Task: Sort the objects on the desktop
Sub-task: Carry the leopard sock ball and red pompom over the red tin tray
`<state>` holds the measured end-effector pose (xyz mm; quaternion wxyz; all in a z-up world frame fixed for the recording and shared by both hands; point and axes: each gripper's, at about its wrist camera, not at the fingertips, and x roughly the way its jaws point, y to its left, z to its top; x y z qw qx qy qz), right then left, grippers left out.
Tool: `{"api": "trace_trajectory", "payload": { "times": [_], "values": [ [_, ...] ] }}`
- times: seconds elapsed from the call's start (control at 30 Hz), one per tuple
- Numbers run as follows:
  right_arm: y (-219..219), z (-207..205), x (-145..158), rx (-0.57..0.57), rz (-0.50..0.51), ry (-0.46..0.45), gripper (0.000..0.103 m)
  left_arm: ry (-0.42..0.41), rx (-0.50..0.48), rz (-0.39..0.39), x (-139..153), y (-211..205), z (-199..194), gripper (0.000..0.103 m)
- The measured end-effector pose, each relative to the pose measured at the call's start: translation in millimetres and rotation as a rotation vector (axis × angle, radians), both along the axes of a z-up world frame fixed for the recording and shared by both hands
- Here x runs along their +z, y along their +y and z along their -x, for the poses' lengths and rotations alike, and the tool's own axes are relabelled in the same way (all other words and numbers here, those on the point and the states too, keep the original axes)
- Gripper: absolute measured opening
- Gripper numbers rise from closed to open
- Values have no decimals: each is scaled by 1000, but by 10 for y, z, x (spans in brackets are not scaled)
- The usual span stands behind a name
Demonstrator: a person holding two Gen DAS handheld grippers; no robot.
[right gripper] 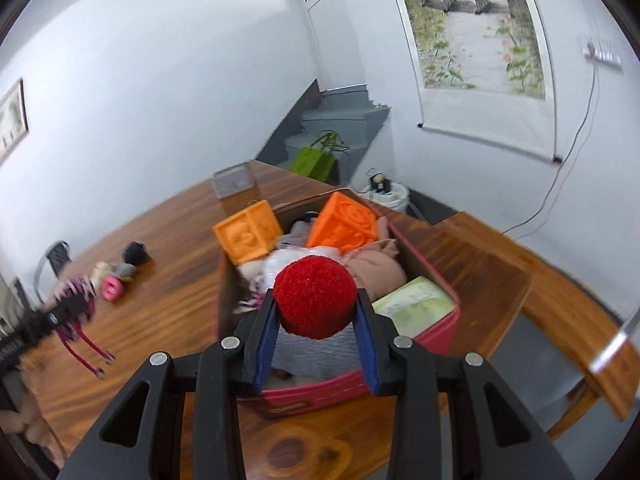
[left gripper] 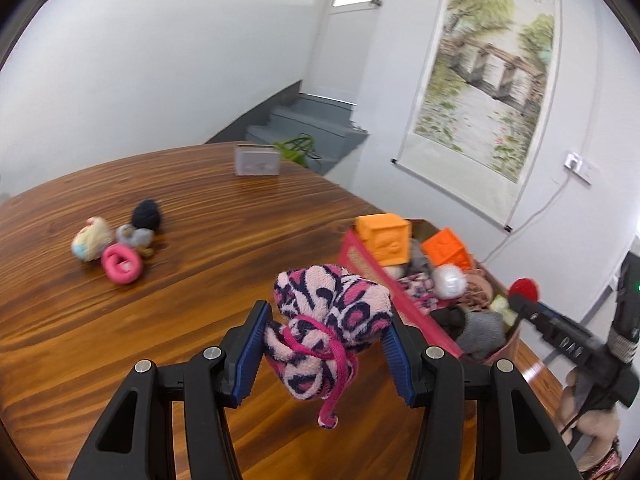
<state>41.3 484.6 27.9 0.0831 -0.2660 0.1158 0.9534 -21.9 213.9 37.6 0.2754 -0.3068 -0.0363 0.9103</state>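
My left gripper (left gripper: 326, 326) is shut on a pink, white and navy patterned plush bundle (left gripper: 332, 316) with a pink cord, held above the wooden table (left gripper: 160, 312) just left of the red box (left gripper: 352, 256). My right gripper (right gripper: 316, 316) is shut on a fuzzy red ball (right gripper: 315, 297) over the near end of that red box (right gripper: 436, 328). The box holds two orange cubes (right gripper: 246, 236), folded cloths and a green-white packet (right gripper: 416, 304). On the table's left lie a pink ring (left gripper: 121, 263), a cream plush (left gripper: 91, 238), a grey piece and a dark pompom (left gripper: 147, 215).
A small grey card holder (left gripper: 257, 161) stands at the table's far edge. The right gripper with its red ball (left gripper: 524, 290) shows at the right of the left wrist view. A lower wooden bench (right gripper: 560, 280) runs right of the table. A green bag (right gripper: 314, 160) sits by the stairs.
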Motion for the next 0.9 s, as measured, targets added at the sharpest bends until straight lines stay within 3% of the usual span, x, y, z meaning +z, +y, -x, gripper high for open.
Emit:
{"api": "trace_trajectory", "payload": {
  "times": [0.33,0.5,0.67,0.83,0.9],
  "values": [
    [110,125,-22,49,-11,-40,45,-31,-165,-26,183,887,344,56],
    [166,57,-41,46,11,-28,63,-63,-203,-38,73,1246,515,56],
    [267,-12,-49,15,57,-2,68,-113,-197,-42,-87,1378,637,60],
    [303,-57,-2,7,98,36,69,-104,-184,-43,-79,1286,655,60],
    [287,-58,17,4,114,49,70,-97,-171,-59,-45,1242,676,69]
  ]
}}
